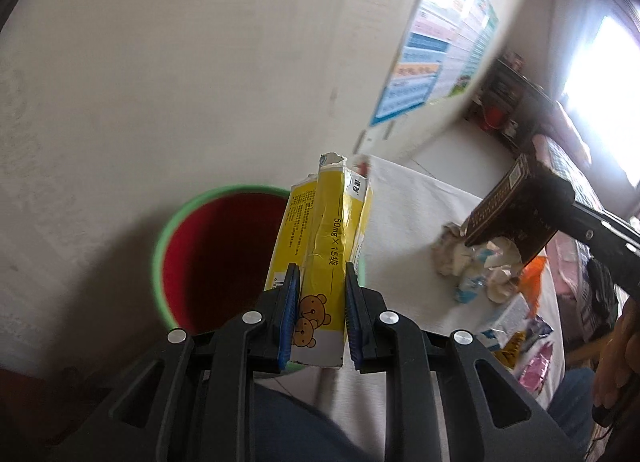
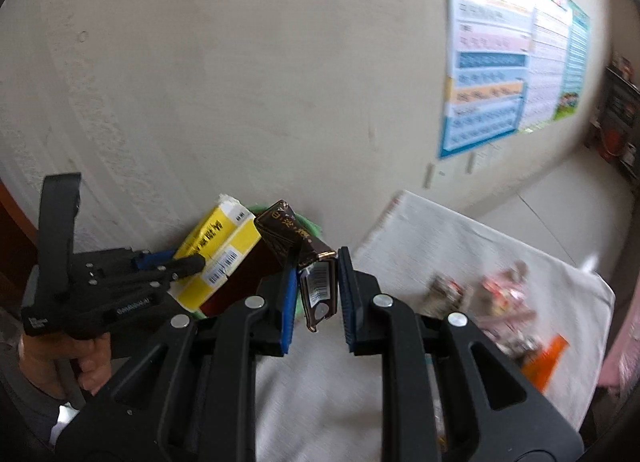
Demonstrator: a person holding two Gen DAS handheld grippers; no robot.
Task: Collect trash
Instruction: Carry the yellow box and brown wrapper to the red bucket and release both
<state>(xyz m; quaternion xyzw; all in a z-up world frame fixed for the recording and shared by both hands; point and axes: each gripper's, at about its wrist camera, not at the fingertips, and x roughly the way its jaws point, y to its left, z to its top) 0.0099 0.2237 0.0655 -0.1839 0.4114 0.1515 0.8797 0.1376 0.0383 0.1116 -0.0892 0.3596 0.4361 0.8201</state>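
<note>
My left gripper point(image 1: 321, 278) is shut on a crushed yellow medicine box point(image 1: 326, 246) with bear pictures, held just above and in front of a green-rimmed bin with a red inside point(image 1: 216, 250). In the right wrist view the same yellow box point(image 2: 218, 258) is in the left gripper point(image 2: 188, 264) over the bin. My right gripper point(image 2: 318, 274) is shut on a dark brown cigarette pack point(image 2: 296, 240), close to the bin's right side. The pack also shows in the left wrist view point(image 1: 504, 209), held over the table.
A white cloth-covered table point(image 1: 416, 221) carries crumpled tissues point(image 1: 452, 254), wrappers and an orange packet point(image 1: 534, 278). The same litter shows in the right wrist view point(image 2: 504, 302). A plain wall with a poster point(image 2: 516, 61) stands behind the bin.
</note>
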